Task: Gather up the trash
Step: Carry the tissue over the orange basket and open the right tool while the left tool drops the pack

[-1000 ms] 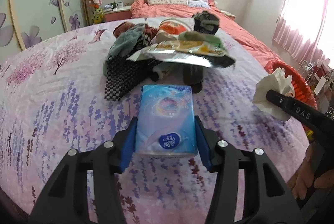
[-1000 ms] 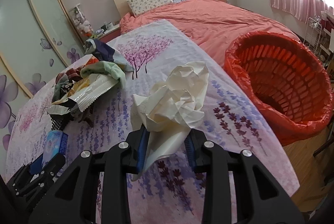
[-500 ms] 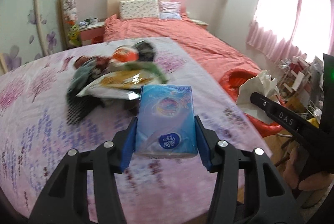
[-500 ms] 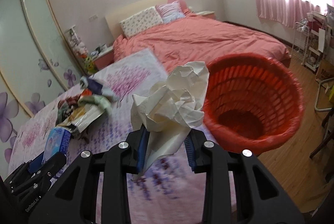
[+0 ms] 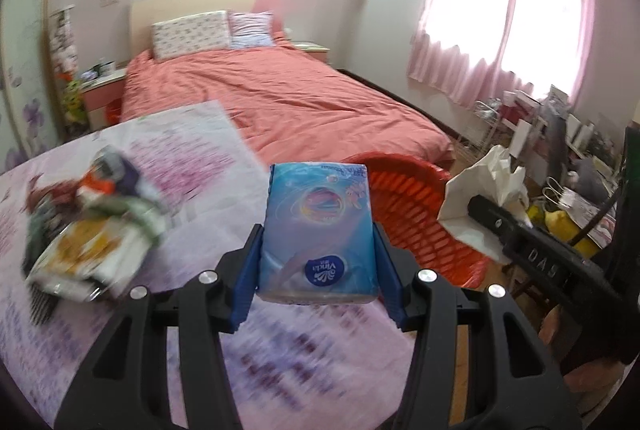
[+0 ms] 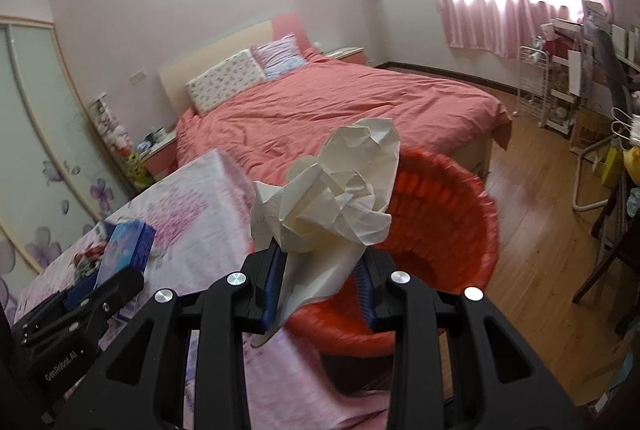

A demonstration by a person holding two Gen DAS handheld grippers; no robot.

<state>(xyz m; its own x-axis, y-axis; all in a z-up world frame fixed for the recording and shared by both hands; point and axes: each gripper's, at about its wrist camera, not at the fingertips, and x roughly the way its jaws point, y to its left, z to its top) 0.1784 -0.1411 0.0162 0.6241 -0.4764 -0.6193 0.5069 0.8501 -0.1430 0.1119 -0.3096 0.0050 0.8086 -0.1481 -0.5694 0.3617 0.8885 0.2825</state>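
Bedroom, red basket (image 6: pixel 440 213) beyond both jaws. Left gripper (image 5: pixel 318 270) clamps blue tissue pack (image 5: pixel 318 230); right gripper (image 6: pixel 318 278) pinches crumpled paper (image 6: pixel 332 197).

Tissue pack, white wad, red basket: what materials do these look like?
Tissue pack: glossy printed plastic film, with sheen.
White wad: matte crumpled paper, sharp creases; possibly tissue.
Red basket: moulded plastic lattice, apparently under a thin red liner.

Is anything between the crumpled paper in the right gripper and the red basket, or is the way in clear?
Nothing visible blocks it. The crumpled paper, clamped in the right gripper, hangs in front of the red basket, whose open mouth faces up beside the table. The left gripper with the tissue pack is off to the side.
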